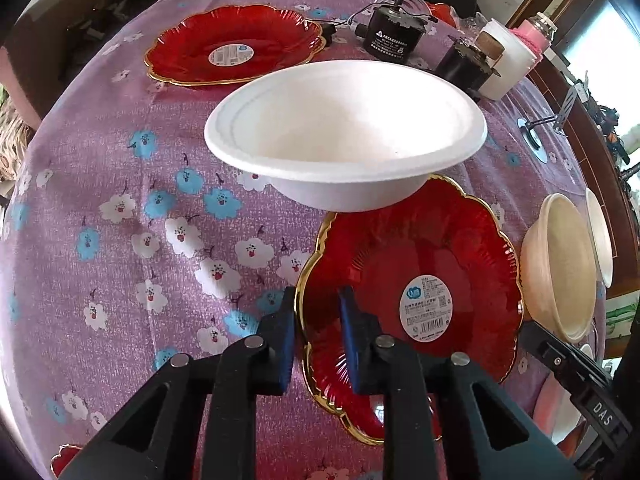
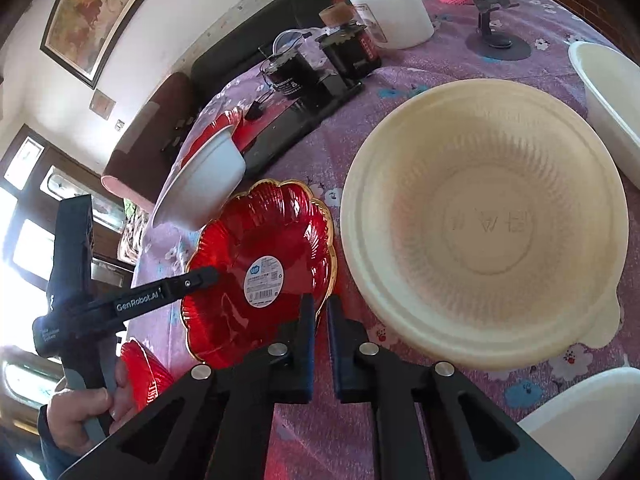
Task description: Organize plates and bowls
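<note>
Two grippers, left (image 1: 318, 312) and right (image 2: 321, 316), clamped on opposite gold edges of red plate (image 1: 420, 272); white bowl (image 1: 344, 128) overlapping far rim, cream bowl (image 2: 480, 220) just beside.

"GenRobot.AI" on the left gripper (image 2: 202, 278); "DAS" on the right gripper (image 1: 560, 354).

The counter cloth (image 1: 120, 152) is mauve, printed with white and sky-blue flowers with dark red centres. Lower right in the left wrist view, the near plate (image 1: 420, 264) is clear red glass, ribbed, with a gold scalloped rim and a white round label; the far plate (image 1: 236, 46), upper left, matches it. The white bowl (image 1: 344, 128) at centre is plain. The cream bowl (image 2: 484, 220) has faint ribbing inside. Both claws, left (image 1: 318, 312) and right (image 2: 318, 316), are black with blue pads.
</note>
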